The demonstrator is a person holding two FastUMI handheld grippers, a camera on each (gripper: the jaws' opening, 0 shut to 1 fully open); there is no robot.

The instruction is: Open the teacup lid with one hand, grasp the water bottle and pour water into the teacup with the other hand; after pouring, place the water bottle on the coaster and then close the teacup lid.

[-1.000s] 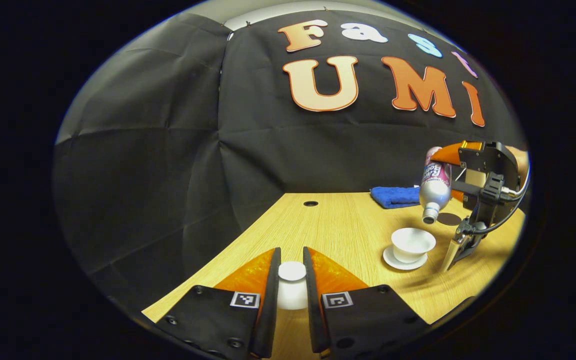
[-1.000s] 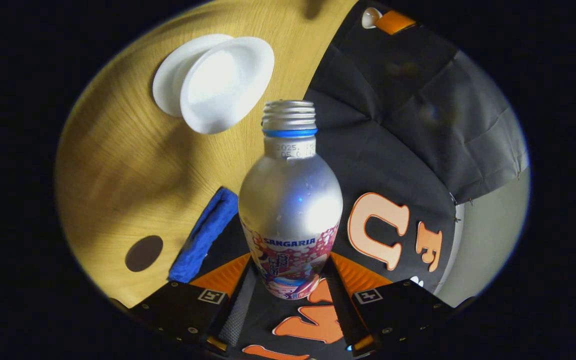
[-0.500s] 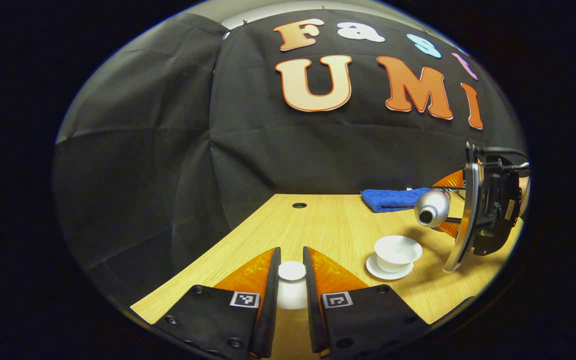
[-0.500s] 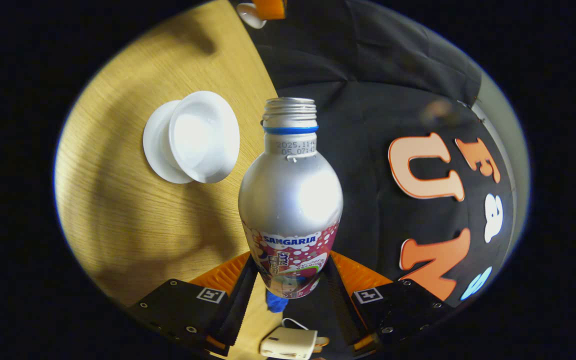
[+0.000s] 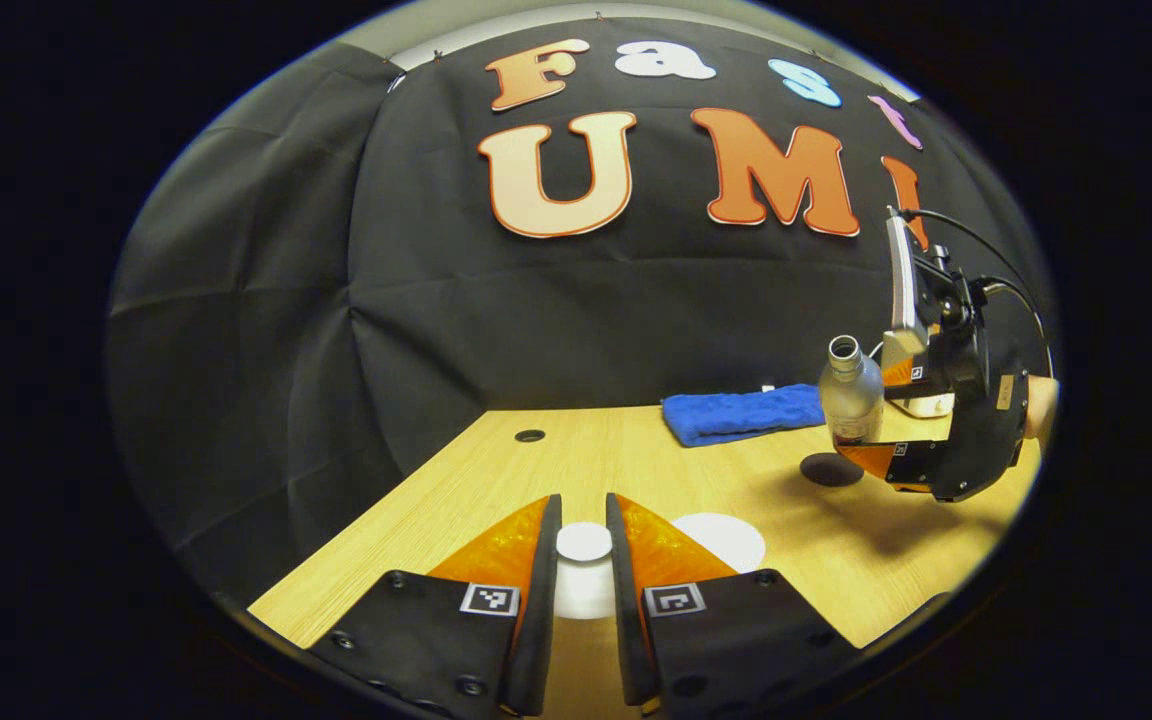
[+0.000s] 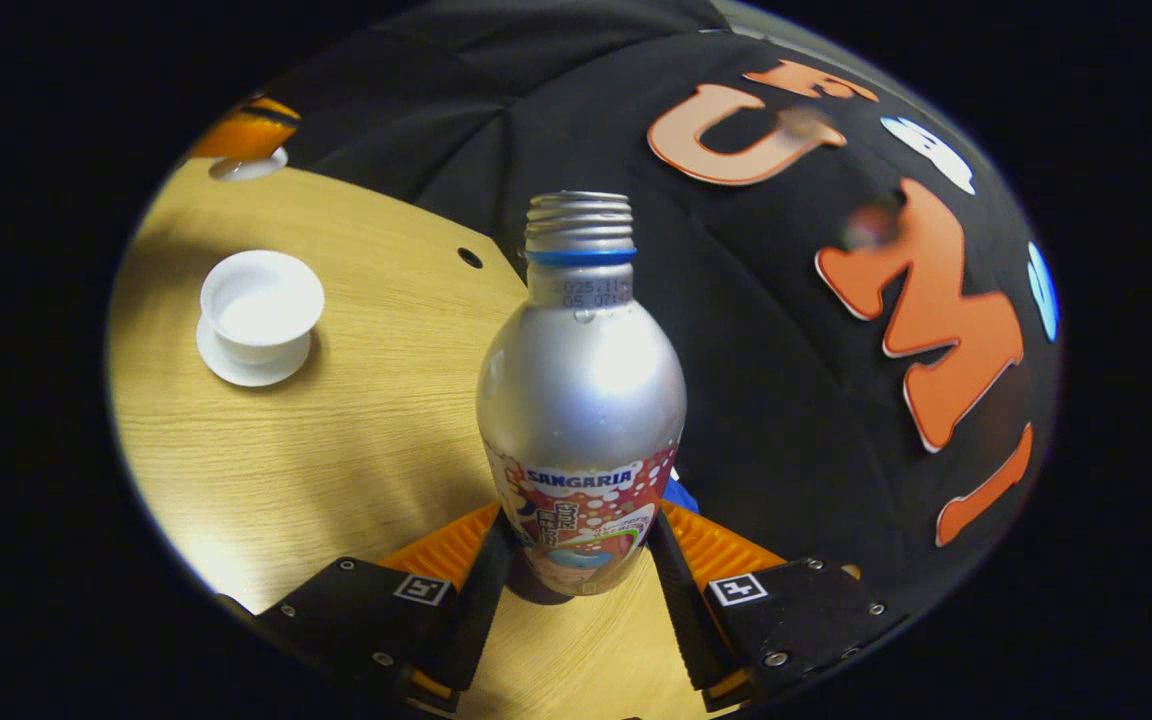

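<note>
Your right gripper [image 6: 576, 570] clamps the water bottle [image 6: 581, 400] by its lower body, long axis upright, open mouth up, held above the wooden table [image 6: 336, 440] near the dark coaster [image 5: 831, 469]. Your left gripper [image 5: 584, 600] pinches the white teacup lid [image 5: 584, 542]; the uncovered teacup [image 6: 261, 305] sits on its saucer [image 6: 248, 365].

Left gripper view: teacup [image 5: 721, 540] mostly hid behind own right finger, lower center, just white rim showing. Lid [image 5: 584, 575] part covered by both fingers. Coaster [image 5: 831, 469] edge hid by right gripper [image 5: 871, 432]. Right gripper view: bottle [image 6: 581, 400] base hid btw fingers, bottom center.
</note>
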